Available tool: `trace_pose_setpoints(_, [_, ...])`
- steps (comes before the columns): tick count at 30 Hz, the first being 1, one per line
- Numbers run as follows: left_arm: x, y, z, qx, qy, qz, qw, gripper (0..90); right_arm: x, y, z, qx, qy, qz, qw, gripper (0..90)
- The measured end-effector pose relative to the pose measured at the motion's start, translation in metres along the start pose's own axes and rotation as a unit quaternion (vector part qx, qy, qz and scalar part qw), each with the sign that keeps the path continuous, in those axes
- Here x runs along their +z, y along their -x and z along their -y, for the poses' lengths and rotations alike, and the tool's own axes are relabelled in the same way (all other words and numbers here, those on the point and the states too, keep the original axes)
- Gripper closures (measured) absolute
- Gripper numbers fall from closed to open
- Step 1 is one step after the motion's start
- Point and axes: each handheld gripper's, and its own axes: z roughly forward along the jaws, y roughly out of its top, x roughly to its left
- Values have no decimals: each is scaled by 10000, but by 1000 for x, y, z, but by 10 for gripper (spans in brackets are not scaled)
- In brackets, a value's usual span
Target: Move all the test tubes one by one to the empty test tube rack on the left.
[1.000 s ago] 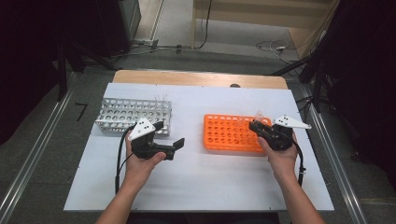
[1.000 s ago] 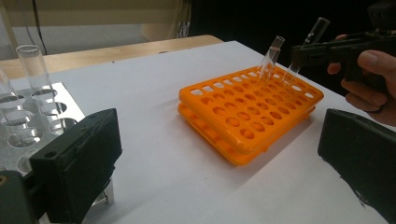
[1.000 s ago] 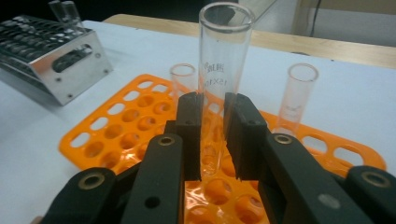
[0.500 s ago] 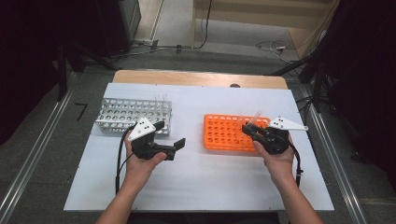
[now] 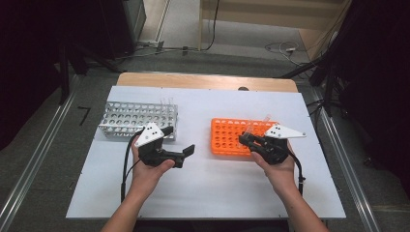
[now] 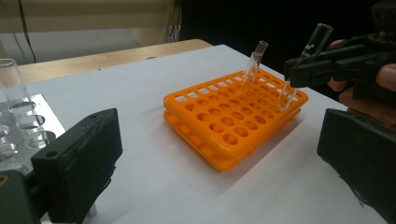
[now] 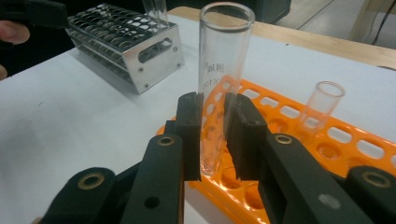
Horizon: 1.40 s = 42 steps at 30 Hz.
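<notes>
An orange tube rack (image 5: 227, 140) lies right of centre on the white table. My right gripper (image 5: 245, 140) is shut on a clear glass test tube (image 7: 219, 88), held nearly upright over the rack's right part (image 7: 336, 154). The tube's lower end is at the rack's top; I cannot tell if it is inside a hole. In the left gripper view the same held tube (image 6: 306, 56) leans a little. A second tube (image 6: 254, 65) stands in the orange rack's far row. My left gripper (image 5: 179, 141) hovers open and empty between the two racks.
A metal tube rack (image 5: 130, 118) stands at the table's left, with clear tubes (image 6: 14, 86) in its right end. A wooden strip (image 5: 203, 81) borders the table's far edge. Bare white table (image 5: 208, 188) lies in front of both racks.
My right gripper has moved left with the tube, from the orange rack's right edge to over its holes. The left gripper has barely shifted.
</notes>
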Motion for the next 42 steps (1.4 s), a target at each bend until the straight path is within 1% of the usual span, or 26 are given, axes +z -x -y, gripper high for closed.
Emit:
trace_pose_setpoints(6, [0,3,-2,24,22,57,10000,6,7,-11,1,-97,-75,-136,9998,737])
trace_pose_setpoints(9, [1,5,-2,14,24,106,9999,6,9,-16,1,-179,-115,-197,9996,737])
trace_pose_setpoints(10, [1,5,-3,7,34,118,9999,7,10,-17,1,-173,-124,-219,9995,737])
trace_pose_setpoints(16, [3,11,-4,6,18,272,9996,44,15,-29,2,-290,-207,-330,9988,737])
trace_pose_setpoints(18, [4,15,-5,-3,15,278,9996,63,18,-32,3,-321,-229,-366,9985,737])
trace_pose_setpoints(23, [9,25,-7,24,-91,340,9994,144,23,-40,3,-407,-288,-436,9978,737])
trace_pose_setpoints(26, [12,32,-7,46,-144,479,9987,190,25,-45,4,-453,-325,-457,9974,737])
trace_pose_setpoints(28, [14,36,-7,121,-181,572,9981,232,27,-48,4,-488,-344,-465,9971,737])
trace_pose_setpoints(32, [16,40,-8,61,-138,756,9970,304,29,-55,3,-571,-375,-511,9964,738])
trace_pose_setpoints(36, [18,43,-7,95,-180,856,9961,375,32,-61,4,-684,-416,-556,9952,737])
trace_pose_setpoints(39, [20,46,-6,166,-220,843,9961,412,34,-67,4,-742,-447,-587,9945,738])
trace_pose_setpoints(42, [21,48,-6,206,-229,892,9955,466,36,-72,4,-811,-477,-648,9934,737])
